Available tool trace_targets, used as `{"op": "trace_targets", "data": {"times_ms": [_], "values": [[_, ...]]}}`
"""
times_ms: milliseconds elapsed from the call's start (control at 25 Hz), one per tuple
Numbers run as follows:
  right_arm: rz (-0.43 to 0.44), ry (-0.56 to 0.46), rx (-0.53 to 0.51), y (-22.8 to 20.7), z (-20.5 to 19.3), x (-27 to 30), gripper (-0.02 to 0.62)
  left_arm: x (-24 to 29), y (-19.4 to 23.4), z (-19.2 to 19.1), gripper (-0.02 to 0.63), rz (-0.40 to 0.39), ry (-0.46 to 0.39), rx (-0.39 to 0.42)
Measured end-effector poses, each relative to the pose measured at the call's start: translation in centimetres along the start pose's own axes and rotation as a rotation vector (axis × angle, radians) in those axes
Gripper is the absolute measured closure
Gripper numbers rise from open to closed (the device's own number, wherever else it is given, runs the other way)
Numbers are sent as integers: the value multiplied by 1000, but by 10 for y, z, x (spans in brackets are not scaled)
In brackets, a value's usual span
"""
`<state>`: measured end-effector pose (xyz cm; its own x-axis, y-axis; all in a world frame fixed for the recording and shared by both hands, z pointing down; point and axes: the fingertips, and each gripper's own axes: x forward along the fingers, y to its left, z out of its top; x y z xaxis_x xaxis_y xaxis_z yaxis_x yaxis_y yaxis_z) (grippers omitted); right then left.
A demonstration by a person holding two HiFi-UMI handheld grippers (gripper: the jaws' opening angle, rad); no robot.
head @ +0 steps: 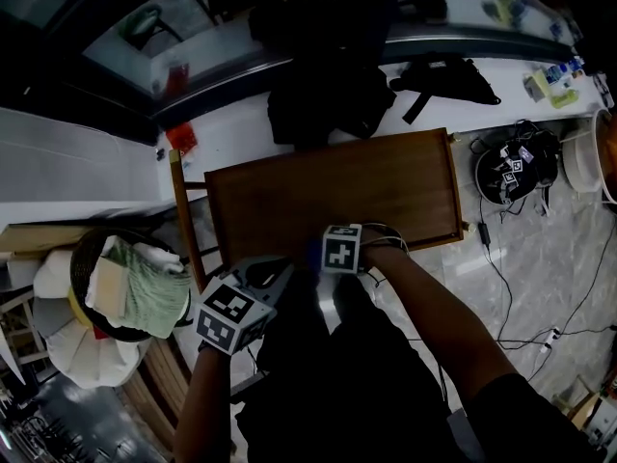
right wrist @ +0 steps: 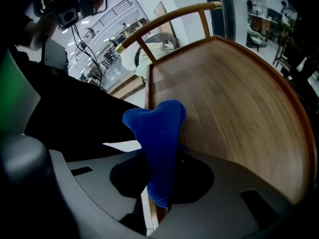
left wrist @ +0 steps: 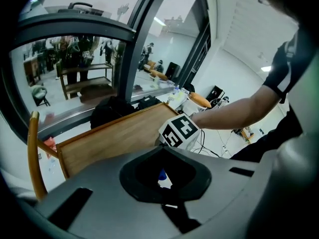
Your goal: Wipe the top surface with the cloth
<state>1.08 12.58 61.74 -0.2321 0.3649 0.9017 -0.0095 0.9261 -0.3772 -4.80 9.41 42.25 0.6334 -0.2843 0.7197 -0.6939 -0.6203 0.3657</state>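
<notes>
The brown rectangular wooden worktop (head: pixel 337 191) has a low raised rim on all edges. The right gripper (head: pixel 339 249) sits at about the middle of the near edge. Its jaws are clamped on a deep blue fleecy cloth (right wrist: pixel 157 133). The cloth rises out of the jaws as a folded lump and lies over the near rim. Whether it presses on the wood surface cannot be determined.

The left gripper (head: pixel 253 292) is held just off the near left corner, clear of the worktop. In the left gripper view its jaws are drawn together with nothing between them.

A wooden chair with a curved back rail (head: pixel 178 210) stands against the left edge. A round dark woven basket (head: pixel 92 249) holding pale green fabric stands on the floor beyond that edge. A black bag (head: pixel 328 95) lies beyond the far edge.
</notes>
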Motion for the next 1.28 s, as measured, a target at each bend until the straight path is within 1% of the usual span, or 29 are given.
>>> {"op": "trace_targets", "data": {"times_ms": [200,280,320,400,520,560,600,680,800,920,1000,1160,1280], "values": [[28,-12,-3,1,-1,-3,506,10,6,6,595,-9,8,-10],[9,-63,9,-9,4,-17,506,17,13,14,595,-23,2,-13],[-23,-110,27,-20,9,-31,506,21,18,18,595,-27,2,-13],[-130,-191,53,-56,19,-67,506,29,35,28,595,-23,8,-9],[-334,-211,34,-127,22,-113,506,44,65,51,595,-2,11,-14],[-374,-212,33,-148,21,-122,506,49,75,59,595,6,8,-22],[-395,-213,37,-165,21,-127,506,54,85,65,595,15,6,-33],[-411,-197,38,-192,20,-129,506,64,101,76,595,19,4,-54],[-421,-153,21,-216,15,-120,506,76,109,87,595,-7,4,-63],[-407,-143,11,-219,12,-113,506,85,104,89,595,-38,11,-47],[-399,-141,5,-218,9,-108,506,90,102,87,595,-44,14,-52],[-378,-194,35,-216,6,-103,506,96,101,84,595,-18,19,-88],[-312,-206,59,-209,4,-100,506,96,99,83,595,4,13,-124]]}}
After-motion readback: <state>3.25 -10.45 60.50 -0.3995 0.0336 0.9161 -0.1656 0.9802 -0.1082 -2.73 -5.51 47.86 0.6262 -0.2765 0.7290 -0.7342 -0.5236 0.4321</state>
